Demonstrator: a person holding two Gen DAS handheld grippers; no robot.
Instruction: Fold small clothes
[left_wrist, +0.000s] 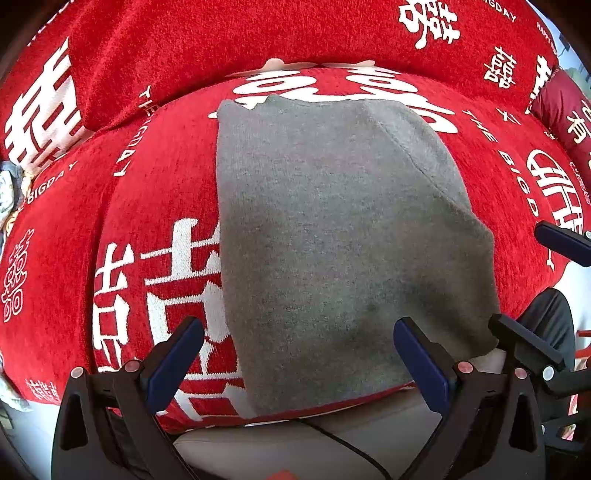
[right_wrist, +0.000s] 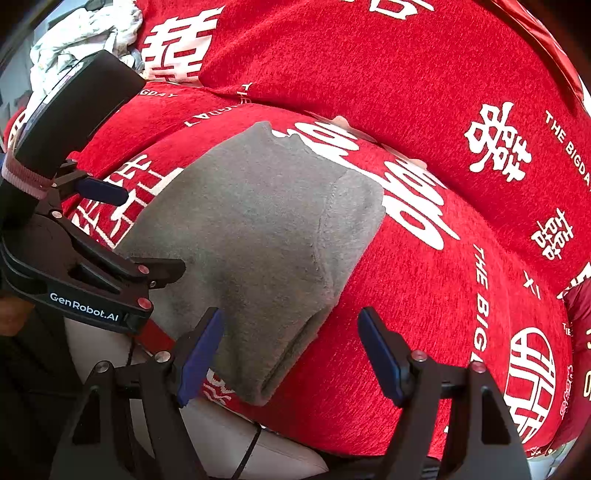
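A small grey knitted garment (left_wrist: 340, 236) lies flat and folded lengthwise on the red sofa cover (left_wrist: 155, 155), its near end at the seat's front edge. My left gripper (left_wrist: 299, 360) hovers open over the garment's near left part, nothing between its blue pads (left_wrist: 173, 354). In the right wrist view the same grey garment (right_wrist: 258, 221) lies left of centre. My right gripper (right_wrist: 291, 354) stands open above its near right corner, pads apart from the cloth. The left gripper's body (right_wrist: 88, 280) shows at the left of that view.
The red cover with white characters drapes the seat and backrest (right_wrist: 369, 66). A crumpled white cloth pile (right_wrist: 85, 40) sits at the sofa's far left. A dark red cushion (left_wrist: 561, 110) rests at the right. A black cable (right_wrist: 255, 446) hangs over the pale sofa front.
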